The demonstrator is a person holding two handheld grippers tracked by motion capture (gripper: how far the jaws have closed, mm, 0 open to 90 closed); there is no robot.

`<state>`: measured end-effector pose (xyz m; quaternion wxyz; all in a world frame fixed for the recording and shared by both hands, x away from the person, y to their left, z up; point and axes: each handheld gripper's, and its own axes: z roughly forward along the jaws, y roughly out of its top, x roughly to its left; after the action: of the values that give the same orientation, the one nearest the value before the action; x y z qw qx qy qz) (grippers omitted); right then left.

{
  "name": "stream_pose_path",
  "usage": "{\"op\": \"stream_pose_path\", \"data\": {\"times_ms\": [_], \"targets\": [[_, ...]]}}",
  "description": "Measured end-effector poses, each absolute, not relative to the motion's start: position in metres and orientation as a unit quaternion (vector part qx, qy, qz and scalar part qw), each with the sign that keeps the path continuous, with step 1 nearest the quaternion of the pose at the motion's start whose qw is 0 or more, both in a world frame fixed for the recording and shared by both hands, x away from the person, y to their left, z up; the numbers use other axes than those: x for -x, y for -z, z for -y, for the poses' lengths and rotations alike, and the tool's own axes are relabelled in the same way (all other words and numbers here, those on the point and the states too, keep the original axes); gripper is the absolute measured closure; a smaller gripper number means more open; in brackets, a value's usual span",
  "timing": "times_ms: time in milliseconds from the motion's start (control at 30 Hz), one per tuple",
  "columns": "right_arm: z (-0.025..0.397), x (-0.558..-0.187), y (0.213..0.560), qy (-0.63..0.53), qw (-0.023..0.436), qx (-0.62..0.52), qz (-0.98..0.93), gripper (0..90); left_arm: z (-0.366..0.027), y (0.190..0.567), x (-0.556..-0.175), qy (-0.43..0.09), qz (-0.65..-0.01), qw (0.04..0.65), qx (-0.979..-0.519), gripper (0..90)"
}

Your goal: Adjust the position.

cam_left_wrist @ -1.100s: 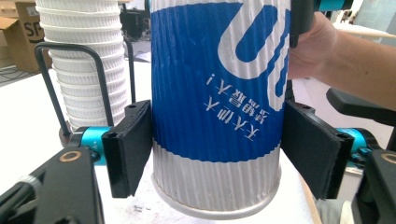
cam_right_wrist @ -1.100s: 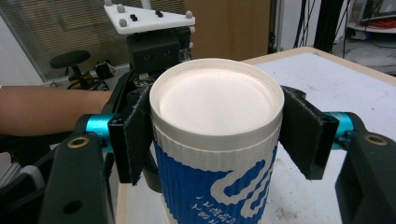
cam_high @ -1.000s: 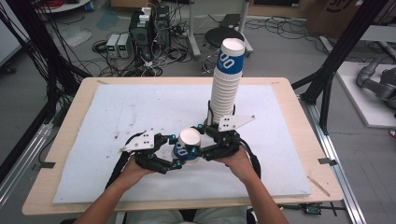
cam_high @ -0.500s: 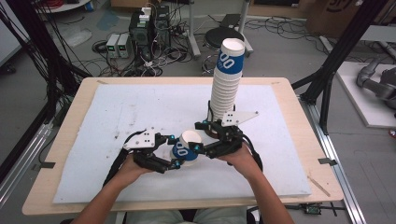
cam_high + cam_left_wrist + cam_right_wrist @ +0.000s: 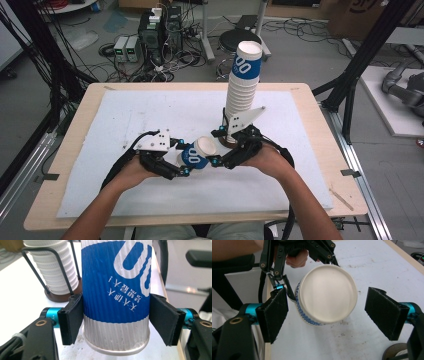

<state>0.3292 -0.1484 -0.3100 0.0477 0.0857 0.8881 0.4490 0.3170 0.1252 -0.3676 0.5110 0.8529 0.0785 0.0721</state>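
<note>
Left gripper (image 5: pixel 186 165) of mine pinches 1 blue-and-white cup (image 5: pixel 116 296); my right gripper (image 5: pixel 327 312) is spread around its end

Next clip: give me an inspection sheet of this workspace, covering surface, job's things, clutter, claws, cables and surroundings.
Surface: white mat on a wooden table, lightly speckled.
Job's things: one blue-and-white paper cup held on its side; tall cup stack in a wire holder on a brown base.
Clutter: nothing seen on the mat.
Claws: left claw shut on the cup's body; right claw open, pads either side of the cup's end, apart from it.
Cables: black cables trail from both claws toward the person.
Surroundings: floor electronics, tangled wires, a stool, black frame legs.
</note>
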Motion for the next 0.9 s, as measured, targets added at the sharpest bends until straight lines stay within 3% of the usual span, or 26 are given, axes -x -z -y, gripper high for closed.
{"op": "stream_pose_path", "data": {"times_ms": [633,700,733,900], "targets": [[0.12,-0.331,0.325,-0.363,0.032,-0.039,-0.93,19.3,-0.105,0.355,-0.322,-0.056,-0.031,0.412,-0.909,29.6],[0.118,-0.332,0.328,-0.357,0.03,-0.034,-0.933,22.1,-0.104,0.354,-0.321,-0.054,-0.025,0.409,-0.911,29.6],[0.118,-0.332,0.328,-0.354,0.028,-0.031,-0.934,27.7,-0.103,0.354,-0.321,-0.054,-0.024,0.41,-0.91,29.5],[0.119,-0.333,0.328,-0.351,0.018,-0.024,-0.936,29.8,-0.102,0.355,-0.319,-0.056,-0.018,0.41,-0.91,29.1]]}}
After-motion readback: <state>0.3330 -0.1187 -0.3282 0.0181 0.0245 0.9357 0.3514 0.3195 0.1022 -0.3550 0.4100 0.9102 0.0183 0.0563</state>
